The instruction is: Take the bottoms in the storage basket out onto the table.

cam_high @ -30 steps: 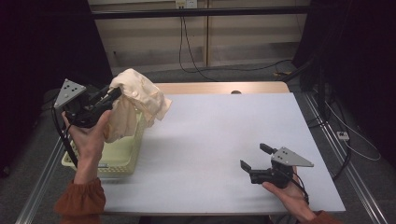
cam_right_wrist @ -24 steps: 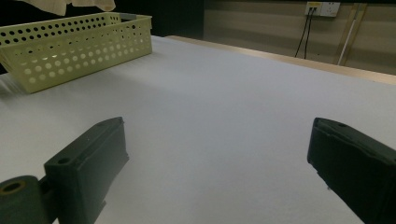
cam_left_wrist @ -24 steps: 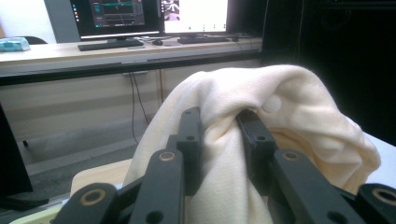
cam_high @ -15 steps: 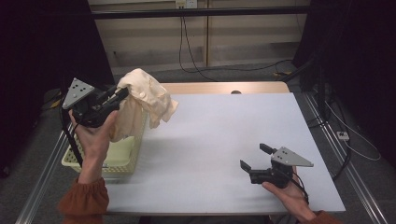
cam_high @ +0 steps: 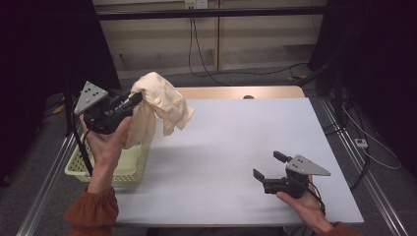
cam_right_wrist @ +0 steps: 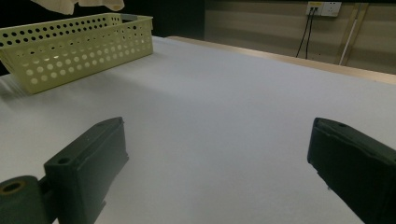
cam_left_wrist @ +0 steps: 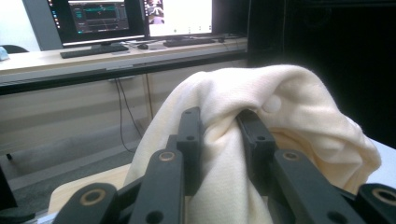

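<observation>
Cream cloth (cam_high: 157,101) (lifted) above basket (cam_high: 125,164)

We see a wide white-topped desk (cam_high: 231,147) with a pale wooden strip along its far edge. Beyond it stands a beige panelled wall (cam_high: 206,34), crossed by a dark horizontal bar (cam_high: 211,14), with black cables (cam_high: 196,54) hanging to the grey floor (cam_high: 236,81). Black curtains (cam_high: 373,59) close both sides. In the left gripper view we find a long wooden counter (cam_left_wrist: 116,53) carrying lit computer monitors (cam_left_wrist: 98,16) and a keyboard (cam_left_wrist: 93,50).
</observation>
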Demonstrator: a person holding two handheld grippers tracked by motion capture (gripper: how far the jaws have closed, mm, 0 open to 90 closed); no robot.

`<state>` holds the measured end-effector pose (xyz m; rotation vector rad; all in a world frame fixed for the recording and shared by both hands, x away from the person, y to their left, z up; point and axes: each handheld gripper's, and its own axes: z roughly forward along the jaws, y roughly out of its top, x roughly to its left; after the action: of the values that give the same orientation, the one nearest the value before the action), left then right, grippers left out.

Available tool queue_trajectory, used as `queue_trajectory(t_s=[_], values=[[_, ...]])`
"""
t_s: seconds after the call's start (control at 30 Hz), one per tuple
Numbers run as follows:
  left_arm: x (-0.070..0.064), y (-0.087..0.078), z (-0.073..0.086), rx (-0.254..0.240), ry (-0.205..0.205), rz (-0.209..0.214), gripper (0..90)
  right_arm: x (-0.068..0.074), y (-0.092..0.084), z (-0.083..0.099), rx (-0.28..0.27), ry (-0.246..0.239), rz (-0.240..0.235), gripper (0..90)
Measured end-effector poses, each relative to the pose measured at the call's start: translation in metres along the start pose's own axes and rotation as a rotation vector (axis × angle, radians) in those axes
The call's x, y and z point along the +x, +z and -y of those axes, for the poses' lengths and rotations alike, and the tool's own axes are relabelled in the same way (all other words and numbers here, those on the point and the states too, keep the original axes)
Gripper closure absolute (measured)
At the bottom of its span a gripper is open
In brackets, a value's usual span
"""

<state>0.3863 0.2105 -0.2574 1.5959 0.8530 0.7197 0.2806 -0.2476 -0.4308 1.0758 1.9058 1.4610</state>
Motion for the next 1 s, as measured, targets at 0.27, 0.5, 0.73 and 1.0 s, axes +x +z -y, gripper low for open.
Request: queue_trajectory(t_s=[0.27, 0.5, 0.73, 1.0], values=[[-0.009, 0.009, -0.004, -0.005, 0.000, 0.022, 73.4, 0.000, 0.001, 0.000, 0.001, 0.001, 0.001, 4.8], [-0.016, 0.018, -0.006, -0.012, -0.015, 0.039, 73.5, 0.000, 0.001, 0.000, 0.001, 0.001, -0.001, 4.8], [-0.024, 0.026, -0.009, -0.016, -0.018, 0.061, 73.4, 0.000, 0.001, 0.000, 0.000, 0.001, -0.002, 4.8], [-0.031, 0.034, -0.012, -0.018, -0.018, 0.075, 73.4, 0.000, 0.001, 0.000, 0.000, 0.001, -0.003, 4.8]])
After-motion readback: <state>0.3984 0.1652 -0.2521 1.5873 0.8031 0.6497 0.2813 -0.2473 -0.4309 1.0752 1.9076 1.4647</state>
